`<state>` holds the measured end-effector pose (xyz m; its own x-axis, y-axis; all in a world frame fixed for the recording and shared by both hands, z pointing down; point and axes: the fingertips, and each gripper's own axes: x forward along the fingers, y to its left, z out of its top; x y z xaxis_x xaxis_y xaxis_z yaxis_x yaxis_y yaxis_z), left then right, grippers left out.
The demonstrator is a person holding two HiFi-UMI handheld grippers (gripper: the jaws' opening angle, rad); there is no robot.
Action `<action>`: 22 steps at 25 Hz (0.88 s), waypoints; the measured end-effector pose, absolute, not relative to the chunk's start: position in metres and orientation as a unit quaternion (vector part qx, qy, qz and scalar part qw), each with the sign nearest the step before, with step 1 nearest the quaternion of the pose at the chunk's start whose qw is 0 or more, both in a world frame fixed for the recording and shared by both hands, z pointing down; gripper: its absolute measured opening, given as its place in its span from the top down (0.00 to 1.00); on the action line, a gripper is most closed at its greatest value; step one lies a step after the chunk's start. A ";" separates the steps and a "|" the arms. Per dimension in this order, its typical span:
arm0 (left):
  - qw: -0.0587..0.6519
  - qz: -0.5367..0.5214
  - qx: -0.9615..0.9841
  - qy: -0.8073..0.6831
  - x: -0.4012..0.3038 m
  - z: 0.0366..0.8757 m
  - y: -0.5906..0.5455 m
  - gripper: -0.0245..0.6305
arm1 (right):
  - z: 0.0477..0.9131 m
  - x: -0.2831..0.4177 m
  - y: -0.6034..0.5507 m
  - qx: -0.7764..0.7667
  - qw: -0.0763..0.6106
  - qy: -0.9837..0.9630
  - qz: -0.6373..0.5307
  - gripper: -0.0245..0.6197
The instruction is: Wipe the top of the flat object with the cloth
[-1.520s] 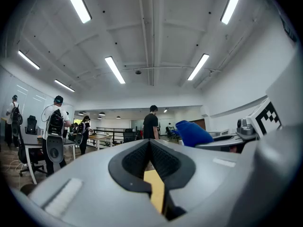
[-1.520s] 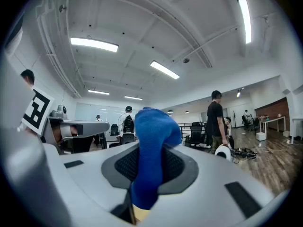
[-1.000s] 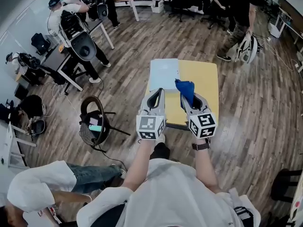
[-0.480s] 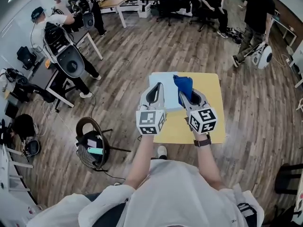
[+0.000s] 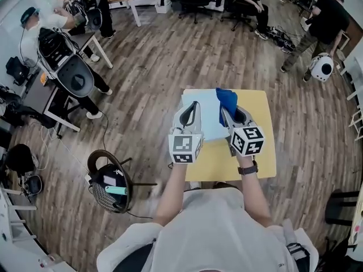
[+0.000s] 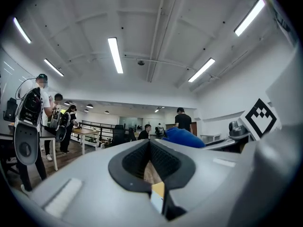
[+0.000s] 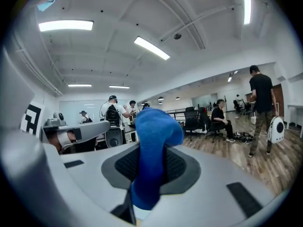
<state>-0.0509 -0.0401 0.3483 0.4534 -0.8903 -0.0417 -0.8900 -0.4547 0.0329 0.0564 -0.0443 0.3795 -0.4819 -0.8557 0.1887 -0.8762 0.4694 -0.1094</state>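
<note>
A pale blue flat object (image 5: 205, 119) lies on the left part of a yellow table (image 5: 252, 152). My right gripper (image 5: 228, 113) is shut on a blue cloth (image 5: 227, 100), held up over the flat object's right edge. In the right gripper view the cloth (image 7: 154, 150) stands bunched up between the jaws of the right gripper (image 7: 150, 162). My left gripper (image 5: 193, 109) hovers over the flat object's left side, level with the right one. In the left gripper view the left gripper (image 6: 149, 144) has its jaws together with nothing in them, and the cloth (image 6: 182, 137) shows to the right.
A black round stool (image 5: 110, 180) stands on the wood floor left of the table. People with gear stand by desks (image 5: 62, 67) at the far left. More people and office chairs (image 5: 244, 4) are at the back, and a dark chair (image 5: 340, 208) is at the right.
The table and flat object have come nearer beneath the grippers. Both grippers stay raised side by side, the cloth still held in the right one.
</note>
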 end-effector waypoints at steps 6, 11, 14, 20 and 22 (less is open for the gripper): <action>0.029 -0.016 0.849 -0.528 -0.065 0.379 -0.075 0.96 | 0.416 0.057 -0.078 0.505 0.097 -0.853 0.096 0.83; 0.034 -0.038 0.852 -0.521 -0.070 0.384 -0.102 0.96 | 0.441 0.045 -0.110 0.463 0.142 -0.874 0.045 0.82; 0.029 -0.030 0.837 -0.546 -0.079 0.391 -0.118 0.96 | 0.464 0.037 -0.128 0.446 0.182 -0.876 0.041 0.82; 0.044 0.010 0.806 -0.591 -0.091 0.434 -0.149 0.96 | 0.520 0.021 -0.174 0.398 0.257 -0.880 0.024 0.82; 0.064 0.016 0.802 -0.594 -0.092 0.449 -0.154 0.96 | 0.540 0.011 -0.190 0.367 0.289 -0.884 -0.001 0.82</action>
